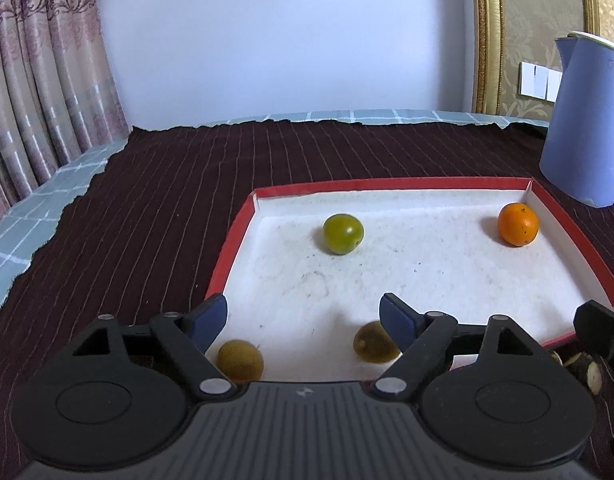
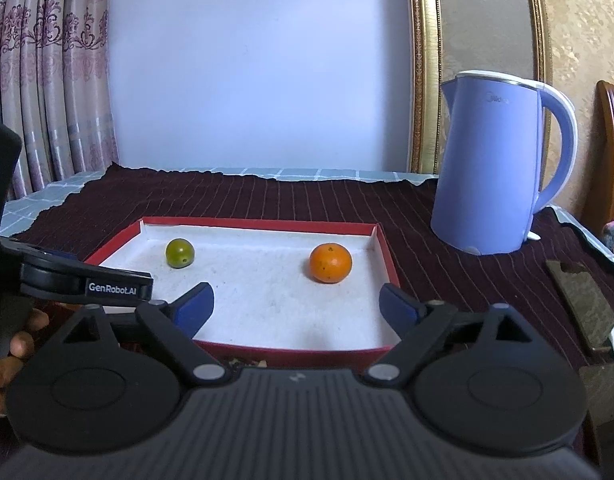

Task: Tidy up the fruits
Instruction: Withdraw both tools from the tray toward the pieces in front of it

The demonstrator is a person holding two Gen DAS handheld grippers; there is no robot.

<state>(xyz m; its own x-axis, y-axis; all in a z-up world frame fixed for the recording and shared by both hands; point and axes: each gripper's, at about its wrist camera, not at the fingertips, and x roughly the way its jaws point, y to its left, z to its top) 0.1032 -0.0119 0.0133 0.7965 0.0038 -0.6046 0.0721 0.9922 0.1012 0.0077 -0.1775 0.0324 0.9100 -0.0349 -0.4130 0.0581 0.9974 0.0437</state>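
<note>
A shallow red-rimmed tray [image 1: 231,248] with a white floor lies on the dark striped cloth. In it sit a green fruit [image 1: 343,233] at the far left and an orange [image 1: 518,225] in the far right corner. Two brownish fruits lie near the tray's front: one [image 1: 240,360] by my left finger, one [image 1: 374,343] partly behind my right finger. My left gripper [image 1: 305,320] is open over the tray's front with nothing between its pads. In the right wrist view the tray [image 2: 387,256], green fruit [image 2: 180,253] and orange [image 2: 331,263] show again. My right gripper [image 2: 295,306] hangs open and empty over the tray's front edge.
A blue electric kettle [image 2: 495,164] stands right of the tray, its cord side near the wall. A flat dark object [image 2: 579,300] lies on the cloth at the right. The left gripper body [image 2: 87,284] and a hand [image 2: 15,344] sit at the left. Curtains hang behind.
</note>
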